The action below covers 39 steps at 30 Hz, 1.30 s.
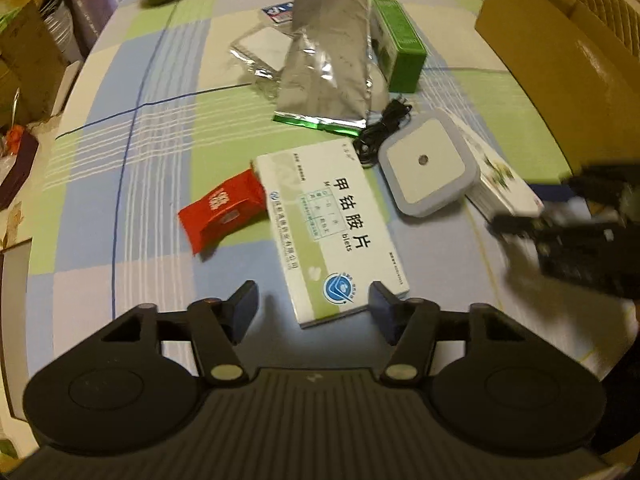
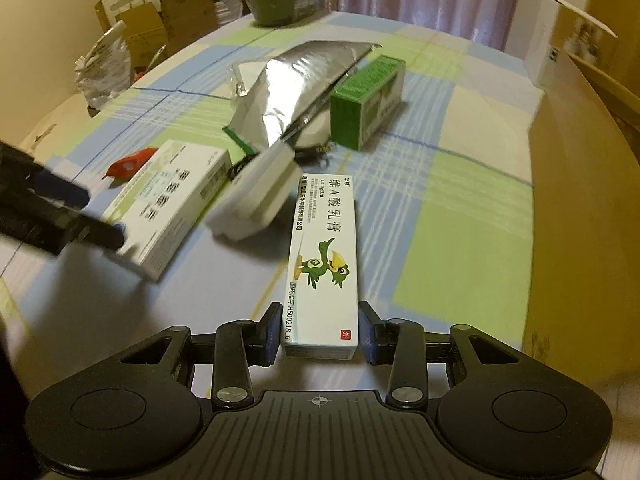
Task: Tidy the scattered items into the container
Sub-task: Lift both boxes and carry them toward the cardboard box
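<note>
ointment box (image 2: 321, 276) "H50021816", tablet box (image 1: 326, 226) "甲钴胺片"

Hidden and unclear parts
Right gripper (image 1: 560, 236) was motion-blurred; cardboard box (image 1: 560, 40) ran off frame; black cable (image 1: 380, 132) lay partly under the foil pouch (image 1: 328, 64).

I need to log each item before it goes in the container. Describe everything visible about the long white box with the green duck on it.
The duck box is a long, narrow white carton, cardboard by its look, printed with green Chinese text, a cartoon green duck, a registration code along one side and a small red square mark near the end closest to the camera. It appears closed and undamaged, lying flat on the checked cloth, lengthwise away from the camera. Its near end sits between the pads of the right gripper, which flank it closely; firm contact cannot be confirmed.
</note>
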Motion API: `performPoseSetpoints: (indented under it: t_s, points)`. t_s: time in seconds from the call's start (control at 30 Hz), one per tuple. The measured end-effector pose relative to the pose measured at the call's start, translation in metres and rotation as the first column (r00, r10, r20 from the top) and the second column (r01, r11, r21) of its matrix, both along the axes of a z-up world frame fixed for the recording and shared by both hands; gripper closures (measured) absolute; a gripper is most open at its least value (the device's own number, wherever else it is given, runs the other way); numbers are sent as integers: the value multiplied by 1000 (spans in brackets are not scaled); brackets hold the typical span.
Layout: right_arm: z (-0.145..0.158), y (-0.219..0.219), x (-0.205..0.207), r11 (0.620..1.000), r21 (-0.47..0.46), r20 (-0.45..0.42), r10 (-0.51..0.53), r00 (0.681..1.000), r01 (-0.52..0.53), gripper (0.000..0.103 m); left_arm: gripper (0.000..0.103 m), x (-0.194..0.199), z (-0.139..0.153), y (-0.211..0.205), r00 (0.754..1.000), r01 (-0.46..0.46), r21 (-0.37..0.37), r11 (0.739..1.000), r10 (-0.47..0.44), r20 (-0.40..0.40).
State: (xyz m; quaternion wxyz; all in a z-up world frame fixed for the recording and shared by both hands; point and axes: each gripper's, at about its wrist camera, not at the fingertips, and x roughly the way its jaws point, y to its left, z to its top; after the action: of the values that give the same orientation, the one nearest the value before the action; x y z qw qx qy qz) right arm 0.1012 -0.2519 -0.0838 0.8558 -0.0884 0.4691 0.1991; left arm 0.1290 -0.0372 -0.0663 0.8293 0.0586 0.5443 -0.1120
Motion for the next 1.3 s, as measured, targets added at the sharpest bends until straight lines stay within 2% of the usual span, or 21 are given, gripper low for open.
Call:
performPoseSetpoints:
  t_s: [0.07, 0.2, 0.27, 0.3, 0.47, 0.73, 0.83, 1.0, 1.1, 1.3]
  points:
    - [1, -2, -10, 1000, 2, -2, -6, 1000, 6, 61, 32, 3, 0, 0, 1000, -29, -23, 999, 29, 2]
    - [0, -2, -19, 1000, 3, 14, -13, 1000, 13, 60, 27, 15, -4, -12, 999, -50, -39, 998, 51, 18]
    - [0, -2, -17, 1000, 5, 11, -14, 1000, 14, 44, 29, 20, -9, -19, 999, -48, -32, 998, 49, 22]
    - [0, -1, -17, 1000, -1, 20, -16, 1000, 16, 28, 30, 23, -12, -22, 999, -46, -20, 999, 47, 21]
    - [0, 3, -13, 1000, 5, 33, 10, 999, -10, 28, 33, 24, -17, -26, 1000, -14, 8, 1000, 14, 4]
    - [-2, 10, -7, 1000, 17, 24, 26, 999, -26, 28, 33, -12, -2, -17, 996, 68, -3, 998, -68, -56]
    - [-2, 11, -6, 1000, 19, 24, 21, 1000, -21, 28, 26, -13, -3, -17, 998, 51, 15, 999, -51, -44]
    - [-1, 9, -4, 1000, 19, 20, 13, 1000, -14, 28, 26, -2, -12, -21, 999, 23, 28, 999, -22, -50]
    - [-3, 9, -2, 1000, 19, 16, 13, 1000, -14, 28, 32, 2, -18, -24, 997, 25, 43, 999, -22, -73]
    - [-4, 12, 5, 1000, 24, 18, 10, 1000, -10, 28, 34, -3, -15, -22, 998, 19, 35, 999, -17, -64]
